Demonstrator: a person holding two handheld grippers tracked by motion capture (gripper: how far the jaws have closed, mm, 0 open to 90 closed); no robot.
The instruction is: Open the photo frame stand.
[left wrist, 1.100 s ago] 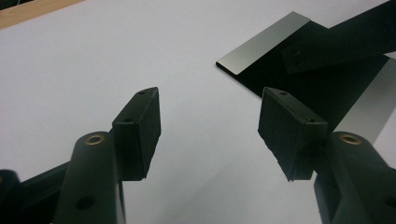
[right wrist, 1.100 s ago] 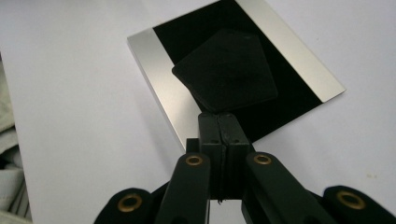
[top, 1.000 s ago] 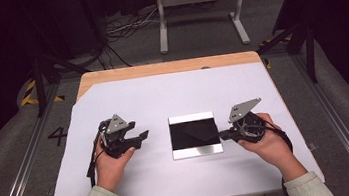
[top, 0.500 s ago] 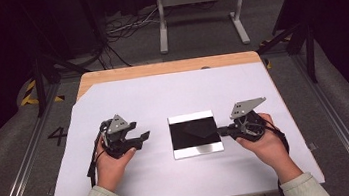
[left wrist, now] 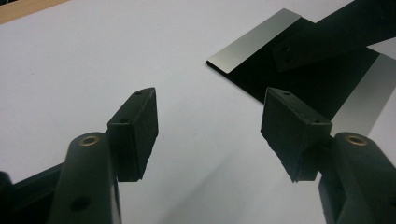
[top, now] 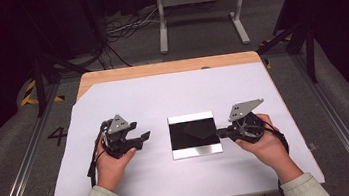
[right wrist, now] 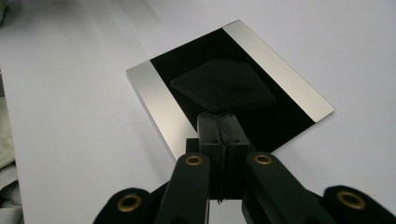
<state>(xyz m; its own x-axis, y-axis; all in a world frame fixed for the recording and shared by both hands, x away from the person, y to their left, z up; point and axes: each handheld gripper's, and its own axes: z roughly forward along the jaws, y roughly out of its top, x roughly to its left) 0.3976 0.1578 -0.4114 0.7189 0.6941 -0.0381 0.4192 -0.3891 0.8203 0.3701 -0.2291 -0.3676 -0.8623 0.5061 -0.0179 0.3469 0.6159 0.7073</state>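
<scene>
White paper [top: 172, 98] covers nearly all of the tabletop [top: 159, 68] I am working over, with a strip of bare wood along the far edge.

My right gripper [top: 218, 133] has its jaws pressed flat together with nothing between them; the right gripper view [right wrist: 218, 125] shows the two pads meeting at the edge of the tile [top: 194, 135]. Whether the tips rest on the tile or hang just above it I cannot tell. My left gripper [top: 143, 138] sits well apart from the tile, toward the left edge of the tabletop, jaws spread wide and empty [left wrist: 208, 135] over bare paper.

The tile lies near the middle of the tabletop, somewhat toward the near edge: a black square with a silver band along two opposite sides. A dark angular patch [right wrist: 223, 85] shows on it in the right gripper view, with soft edges; I cannot make out whether it is a reflection, a shadow or a piece lying there. From the left gripper view the tile [left wrist: 261, 44] is cut off at the picture's edges, and the dark bar across it is hard to identify.

Beyond the tabletop the room is dark: grey floor, a pale metal frame [top: 199, 9], loose cables [top: 126, 28], and a painted "4" [top: 58, 136] beside the left edge.
</scene>
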